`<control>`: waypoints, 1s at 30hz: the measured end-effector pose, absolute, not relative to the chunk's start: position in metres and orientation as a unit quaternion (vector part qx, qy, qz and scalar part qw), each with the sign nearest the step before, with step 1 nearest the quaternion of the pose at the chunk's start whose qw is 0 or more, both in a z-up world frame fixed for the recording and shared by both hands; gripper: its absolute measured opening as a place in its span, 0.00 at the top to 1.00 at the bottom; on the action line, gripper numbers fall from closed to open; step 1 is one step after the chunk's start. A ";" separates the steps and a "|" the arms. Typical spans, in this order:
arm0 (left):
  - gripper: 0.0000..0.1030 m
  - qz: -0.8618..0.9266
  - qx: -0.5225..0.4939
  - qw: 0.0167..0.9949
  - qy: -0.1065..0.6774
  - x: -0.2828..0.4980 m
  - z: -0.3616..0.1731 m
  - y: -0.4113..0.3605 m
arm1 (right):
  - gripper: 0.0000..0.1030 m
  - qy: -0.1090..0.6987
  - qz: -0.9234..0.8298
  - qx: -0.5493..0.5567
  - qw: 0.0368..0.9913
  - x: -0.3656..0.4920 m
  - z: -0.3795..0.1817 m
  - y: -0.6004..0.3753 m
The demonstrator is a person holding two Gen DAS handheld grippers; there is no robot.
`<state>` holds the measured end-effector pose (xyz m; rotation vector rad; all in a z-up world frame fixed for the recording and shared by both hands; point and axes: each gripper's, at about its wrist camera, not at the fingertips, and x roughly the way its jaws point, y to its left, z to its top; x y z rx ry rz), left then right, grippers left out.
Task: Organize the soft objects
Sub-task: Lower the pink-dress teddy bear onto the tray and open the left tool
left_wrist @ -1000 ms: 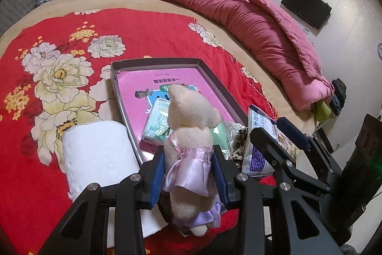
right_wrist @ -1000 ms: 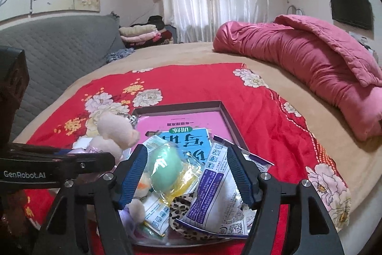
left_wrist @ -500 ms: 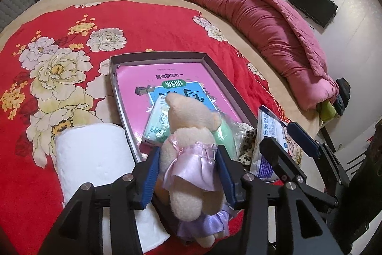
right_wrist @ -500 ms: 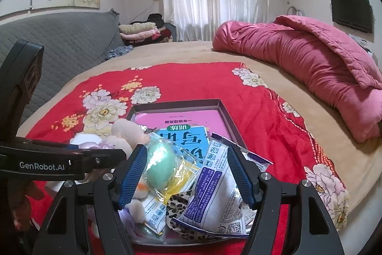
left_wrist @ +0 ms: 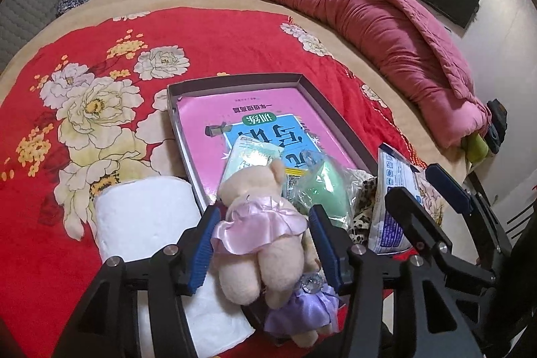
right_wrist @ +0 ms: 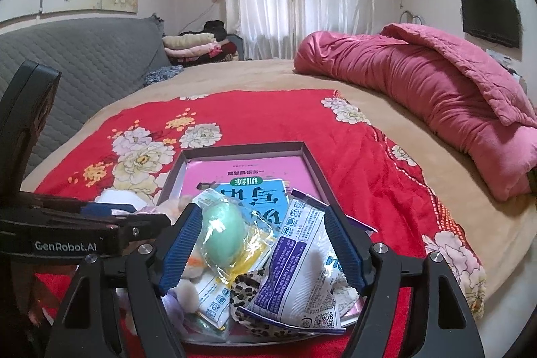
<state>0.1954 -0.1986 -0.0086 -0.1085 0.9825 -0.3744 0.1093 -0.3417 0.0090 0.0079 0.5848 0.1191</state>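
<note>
A beige plush bear in a lilac dress leans head-first onto the packets in a dark shallow tray. It sits between the fingers of my left gripper, whose jaws are opening and no longer squeeze it. A second plush in a purple dress lies under it. My right gripper hovers over the tray's near end, jaws opening. Between its fingers lie a green egg-shaped sponge in plastic and a blue-white packet, not pinched. A leopard-print cloth lies beneath them.
A white paper roll lies left of the tray on the red floral blanket. A pink book lines the tray. A rolled pink quilt fills the bed's right side. Folded clothes and a grey headboard stand behind.
The left jaws have spread apart and the bear, upright before, has tipped forward onto the tray's contents. The right jaws stand slightly wider; that gripper has stayed in place.
</note>
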 end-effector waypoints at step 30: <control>0.37 -0.120 -0.058 0.892 0.433 0.161 0.010 -0.163 | 0.25 0.300 -0.001 -0.008 0.954 0.099 0.018 -0.332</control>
